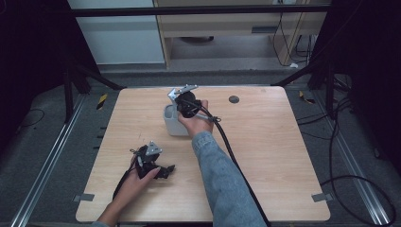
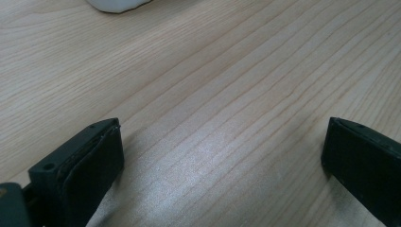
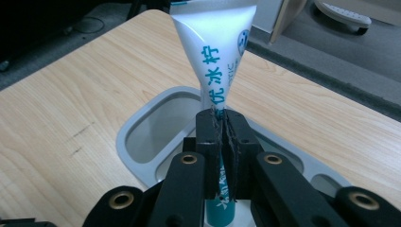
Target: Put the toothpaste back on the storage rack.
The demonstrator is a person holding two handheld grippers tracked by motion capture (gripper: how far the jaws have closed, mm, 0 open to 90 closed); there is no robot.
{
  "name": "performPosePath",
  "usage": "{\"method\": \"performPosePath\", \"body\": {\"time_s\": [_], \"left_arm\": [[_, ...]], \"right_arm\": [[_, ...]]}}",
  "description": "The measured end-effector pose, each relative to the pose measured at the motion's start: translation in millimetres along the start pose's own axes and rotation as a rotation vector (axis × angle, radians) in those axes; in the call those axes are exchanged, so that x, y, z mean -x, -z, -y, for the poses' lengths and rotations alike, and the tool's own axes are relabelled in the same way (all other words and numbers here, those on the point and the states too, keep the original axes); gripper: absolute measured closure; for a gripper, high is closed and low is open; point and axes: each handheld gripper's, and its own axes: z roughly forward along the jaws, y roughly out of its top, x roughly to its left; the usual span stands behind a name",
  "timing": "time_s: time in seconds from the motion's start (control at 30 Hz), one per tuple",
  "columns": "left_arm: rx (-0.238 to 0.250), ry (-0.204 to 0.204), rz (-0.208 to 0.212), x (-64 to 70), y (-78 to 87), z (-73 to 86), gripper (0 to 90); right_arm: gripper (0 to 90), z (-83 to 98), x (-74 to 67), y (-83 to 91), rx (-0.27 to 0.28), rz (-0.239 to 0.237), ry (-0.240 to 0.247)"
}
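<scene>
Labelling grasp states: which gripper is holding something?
The right gripper: its jaws are shut on a white toothpaste tube above the grey holder. The left gripper rests open on the table.

Two grippers are showing in the high view: the left gripper (image 1: 163, 170) is lying at about seven o'clock on the table (image 1: 265, 156), and the right gripper (image 1: 176, 101) is sitting near twelve o'clock. Two hands are holding them, one each. One white tube (image 3: 215, 61) with blue lettering is standing out in the right gripper view. One grey holder (image 3: 142, 156) is sitting beneath it, showing two openings. One dark round spot (image 1: 233, 99) is lying at about one o'clock. One table is carrying all of it.
</scene>
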Motion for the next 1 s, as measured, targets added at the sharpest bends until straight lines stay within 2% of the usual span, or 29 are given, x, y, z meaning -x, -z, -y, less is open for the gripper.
{"method": "performPosePath", "body": {"time_s": [0.33, 0.63, 1.0], "left_arm": [[0.001, 0.001, 0.000, 0.1, 0.0, 0.0, 0.0], [0.001, 0.001, 0.000, 0.1, 0.0, 0.0, 0.0], [0.001, 0.001, 0.000, -0.1, -0.1, -0.1, 0.0]], "right_arm": [[85.8, -0.1, 2.0, 12.2, 0.004, 0.002, 0.003], [84.9, 7.1, 7.6, 25.2, 0.009, 0.008, 0.010], [81.5, 6.2, 20.4, 47.1, 0.032, 0.018, 0.010]]}}
